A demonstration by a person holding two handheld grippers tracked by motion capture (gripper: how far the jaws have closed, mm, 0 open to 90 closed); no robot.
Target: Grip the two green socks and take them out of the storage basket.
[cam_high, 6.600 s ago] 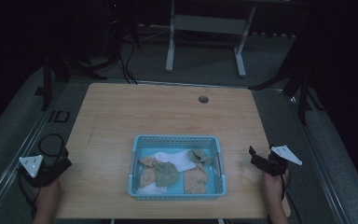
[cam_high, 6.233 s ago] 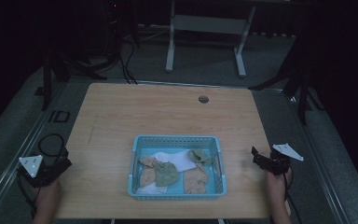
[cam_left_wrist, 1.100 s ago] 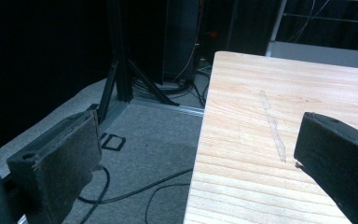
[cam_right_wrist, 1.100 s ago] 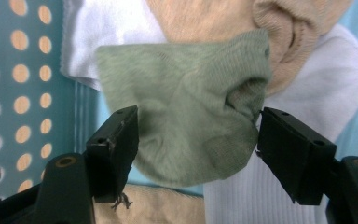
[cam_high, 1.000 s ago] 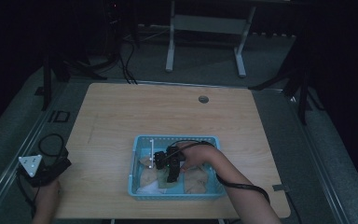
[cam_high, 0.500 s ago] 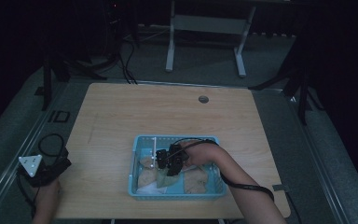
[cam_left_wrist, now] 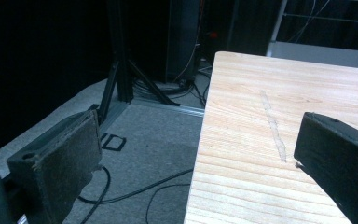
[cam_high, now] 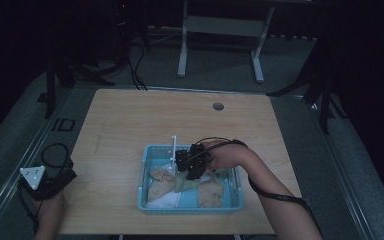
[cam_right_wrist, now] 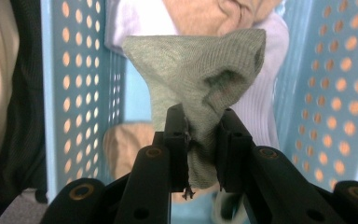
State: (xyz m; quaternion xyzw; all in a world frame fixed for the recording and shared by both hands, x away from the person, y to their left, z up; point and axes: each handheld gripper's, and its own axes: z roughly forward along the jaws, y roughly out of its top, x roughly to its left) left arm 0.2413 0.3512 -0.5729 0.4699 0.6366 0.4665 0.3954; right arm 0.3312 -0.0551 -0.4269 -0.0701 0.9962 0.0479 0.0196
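Since the earliest frames your right arm has come in from the table's right edge and reached into the shallow blue perforated plastic basket [cam_high: 144, 192], and over the last second the right gripper [cam_right_wrist: 201, 123] has just been closing, with cloth between the jaws. It is now clenched on the sage-green knitted sock [cam_right_wrist: 200, 74]: the right gripper view shows the two black jaws pinching a bunched fold of it, with the rest of the sock fanning out beyond the tips. In the high view the gripper [cam_high: 192, 165] sits over the middle of the basket with the green fabric [cam_high: 185, 182] hanging just below it, above the tan socks [cam_high: 161, 186] and the white ribbed sock [cam_high: 164, 200] lying in the bottom.

Your left gripper [cam_high: 44, 181] rests at the table's near left corner, well apart from the basket. Its jaws stand wide apart with nothing between them, looking out over the pale wooden table [cam_left_wrist: 279, 121] and the grey carpeted floor [cam_left_wrist: 154, 135].

Expect the sock to be light, limp and stretchy. It will drape and swing rather than keep its shape, and it is in no danger of breaking. Your hold is on a gathered fold, which I judge secure enough for a lift. The loose end may drag on a neighbouring sock, so raise it clear of the basket wall before you carry it sideways.
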